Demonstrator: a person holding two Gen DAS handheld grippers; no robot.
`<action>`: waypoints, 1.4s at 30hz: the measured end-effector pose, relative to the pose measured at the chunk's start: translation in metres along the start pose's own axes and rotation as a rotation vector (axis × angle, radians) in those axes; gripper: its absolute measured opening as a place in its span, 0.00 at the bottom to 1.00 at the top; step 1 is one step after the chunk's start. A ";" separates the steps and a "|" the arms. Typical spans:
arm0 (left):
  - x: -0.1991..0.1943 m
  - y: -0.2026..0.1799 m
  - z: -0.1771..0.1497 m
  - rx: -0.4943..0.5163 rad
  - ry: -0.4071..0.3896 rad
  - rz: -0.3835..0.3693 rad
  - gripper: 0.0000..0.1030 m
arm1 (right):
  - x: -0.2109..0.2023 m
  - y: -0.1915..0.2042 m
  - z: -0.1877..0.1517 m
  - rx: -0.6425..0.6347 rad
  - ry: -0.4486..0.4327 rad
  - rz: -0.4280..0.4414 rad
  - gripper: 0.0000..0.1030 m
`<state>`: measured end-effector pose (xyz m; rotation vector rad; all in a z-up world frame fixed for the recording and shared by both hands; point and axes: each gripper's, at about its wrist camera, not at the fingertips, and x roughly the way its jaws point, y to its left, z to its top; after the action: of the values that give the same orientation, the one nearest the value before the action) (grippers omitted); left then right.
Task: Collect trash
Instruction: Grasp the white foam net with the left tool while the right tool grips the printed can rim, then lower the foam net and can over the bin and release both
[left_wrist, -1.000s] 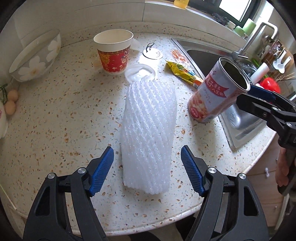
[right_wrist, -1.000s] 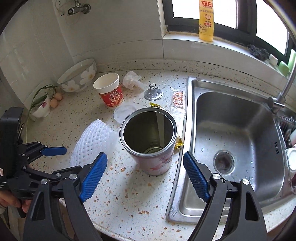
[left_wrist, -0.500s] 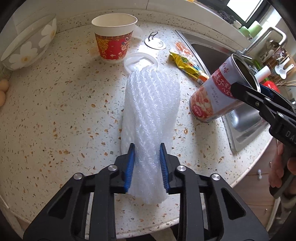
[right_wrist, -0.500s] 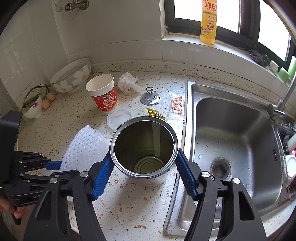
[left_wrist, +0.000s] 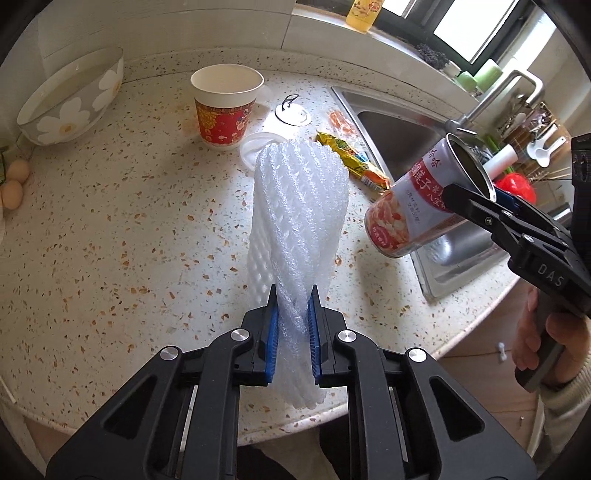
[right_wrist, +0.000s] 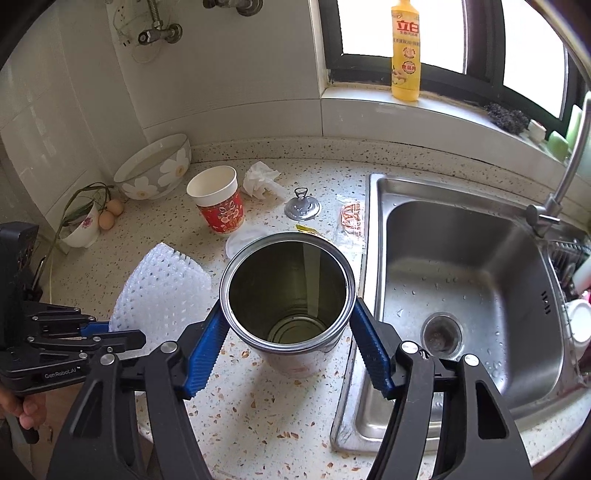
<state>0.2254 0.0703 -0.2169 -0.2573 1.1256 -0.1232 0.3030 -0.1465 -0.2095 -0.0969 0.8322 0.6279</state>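
Foam netting (left_wrist: 299, 221) at frame centre pinched at its near end by closing left gripper (left_wrist: 291, 332), open can (right_wrist: 288, 291) clamped across its rim by right gripper (right_wrist: 288, 354) at lower centre, mouth upward, presumably to receive the netting.

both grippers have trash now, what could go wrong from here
1. The left gripper, jaws closing, pinches only the near end of the soft foam net; the long free end could sag or slip out.
2. The right gripper clamps the open can near its rim and holds it tilted, so any residue could spill and the can could slip.
3. The foam net's far end could knock the paper cup.
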 end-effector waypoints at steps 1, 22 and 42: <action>-0.004 -0.003 -0.004 0.004 -0.004 -0.003 0.13 | -0.005 0.001 -0.002 0.003 -0.002 0.012 0.62; -0.070 -0.033 -0.122 0.035 0.039 -0.068 0.13 | -0.120 0.057 -0.087 -0.064 -0.038 0.187 0.62; 0.062 -0.002 -0.236 0.041 0.326 -0.016 0.13 | -0.075 0.082 -0.194 -0.075 0.136 0.220 0.62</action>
<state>0.0383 0.0206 -0.3659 -0.2140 1.4429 -0.2079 0.0911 -0.1776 -0.2744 -0.1182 0.9587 0.8669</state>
